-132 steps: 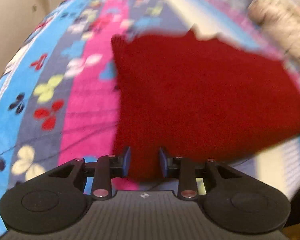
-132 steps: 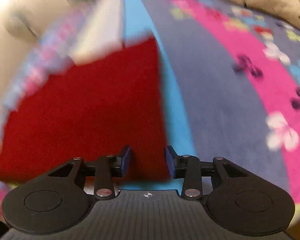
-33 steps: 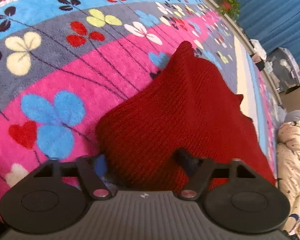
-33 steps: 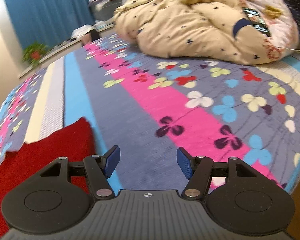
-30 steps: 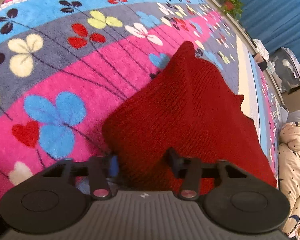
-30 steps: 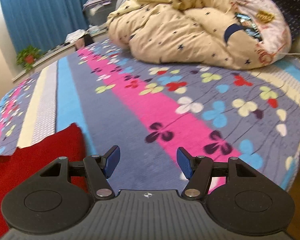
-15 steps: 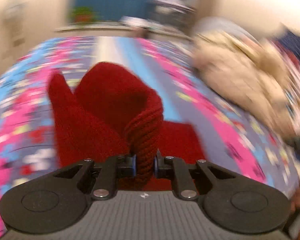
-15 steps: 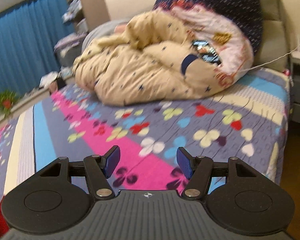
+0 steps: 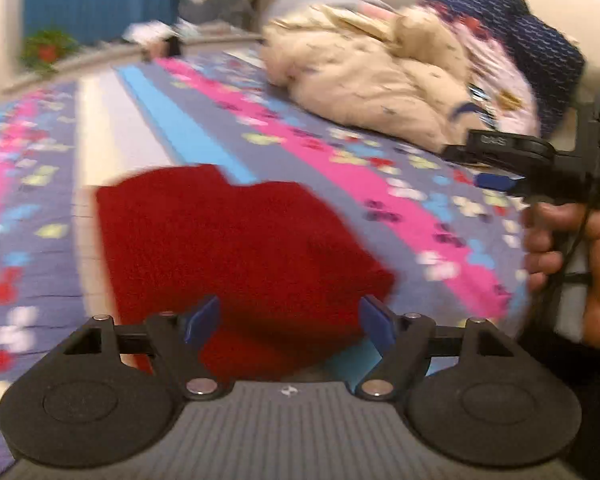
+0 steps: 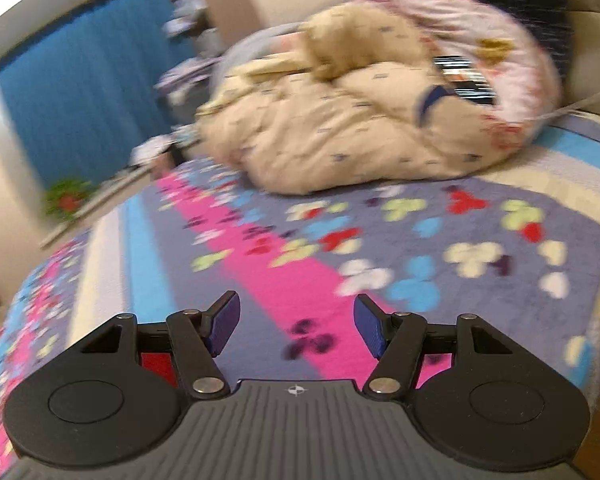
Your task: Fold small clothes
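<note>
A red knitted garment (image 9: pixel 236 248) lies folded on the flowered striped blanket (image 9: pixel 380 176), just ahead of my left gripper (image 9: pixel 288 320). The left gripper is open and empty, its blue pads (image 9: pixel 202 320) standing wide apart above the garment's near edge. My right gripper (image 10: pixel 296 326) is open and empty over the blanket (image 10: pixel 340 240), and only a sliver of the red garment (image 10: pixel 156 364) shows behind its left finger. The right gripper also appears in the left wrist view (image 9: pixel 496 180), held in a hand at the right edge.
A beige quilt heap (image 10: pixel 340 132) and pink and navy pillows (image 9: pixel 536 52) lie at the far end of the bed. Blue curtains (image 10: pixel 84 96) and a potted plant (image 9: pixel 48 48) stand beyond the bed's far side.
My left gripper has let go of the red garment and opened wide; the lifted edge now lies flat, folded over. The right gripper stays open and has swung slightly left.
</note>
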Action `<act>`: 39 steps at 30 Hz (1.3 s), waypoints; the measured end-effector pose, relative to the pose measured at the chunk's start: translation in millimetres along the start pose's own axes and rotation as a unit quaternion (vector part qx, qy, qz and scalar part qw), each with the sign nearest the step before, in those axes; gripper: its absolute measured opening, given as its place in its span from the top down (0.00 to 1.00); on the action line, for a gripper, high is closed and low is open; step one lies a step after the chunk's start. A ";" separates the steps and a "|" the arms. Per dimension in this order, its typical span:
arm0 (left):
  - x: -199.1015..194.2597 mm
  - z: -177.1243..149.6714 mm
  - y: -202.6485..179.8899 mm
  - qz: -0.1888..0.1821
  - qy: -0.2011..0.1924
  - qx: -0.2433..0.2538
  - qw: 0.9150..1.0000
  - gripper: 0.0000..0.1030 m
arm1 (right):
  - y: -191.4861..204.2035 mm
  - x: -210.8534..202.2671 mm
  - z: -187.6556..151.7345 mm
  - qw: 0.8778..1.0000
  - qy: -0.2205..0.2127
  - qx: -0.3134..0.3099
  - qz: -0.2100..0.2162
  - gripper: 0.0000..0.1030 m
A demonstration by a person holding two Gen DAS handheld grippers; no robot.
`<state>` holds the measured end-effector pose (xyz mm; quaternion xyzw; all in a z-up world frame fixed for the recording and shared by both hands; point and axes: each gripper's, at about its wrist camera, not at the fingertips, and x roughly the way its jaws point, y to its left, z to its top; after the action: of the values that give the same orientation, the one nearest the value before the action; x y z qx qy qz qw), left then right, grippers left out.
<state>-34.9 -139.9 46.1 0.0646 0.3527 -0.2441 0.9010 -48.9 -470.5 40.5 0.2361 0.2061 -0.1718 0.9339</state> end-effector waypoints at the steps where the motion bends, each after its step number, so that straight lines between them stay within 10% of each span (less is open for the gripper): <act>1: -8.2 -3.3 11.4 0.023 -0.001 -0.001 1.000 0.21 | 9.0 0.8 -2.7 1.000 0.007 -0.012 0.018 0.34; 7: -24.8 -35.3 93.5 0.127 0.028 -0.052 0.990 0.21 | 75.6 15.9 -40.0 0.982 0.099 -0.086 0.136 0.32; 15: -32.4 -68.4 149.4 0.128 0.039 -0.137 0.981 0.21 | 117.3 48.0 -86.5 0.965 0.199 -0.122 0.119 0.32; 30: -37.4 -73.3 173.8 0.134 0.031 -0.138 0.981 0.21 | 123.3 46.0 -99.9 0.956 0.184 -0.179 0.143 0.38; 31: -36.8 -73.0 173.9 0.135 0.031 -0.139 0.980 0.21 | 124.0 46.9 -101.1 0.956 0.183 -0.181 0.143 0.41; 33: -35.3 -73.2 173.8 0.136 0.030 -0.141 0.980 0.21 | 124.7 45.6 -98.8 0.954 0.175 -0.178 0.165 0.91; 39: -36.5 -73.1 171.0 0.112 -0.001 -0.156 0.981 0.21 | 107.1 -2.3 -54.0 0.968 0.010 -0.105 0.226 1.00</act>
<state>-19.1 44.7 6.6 -0.0382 0.3758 -0.0839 0.9221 -22.4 -353.5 37.9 0.1785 0.1739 0.0689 0.9660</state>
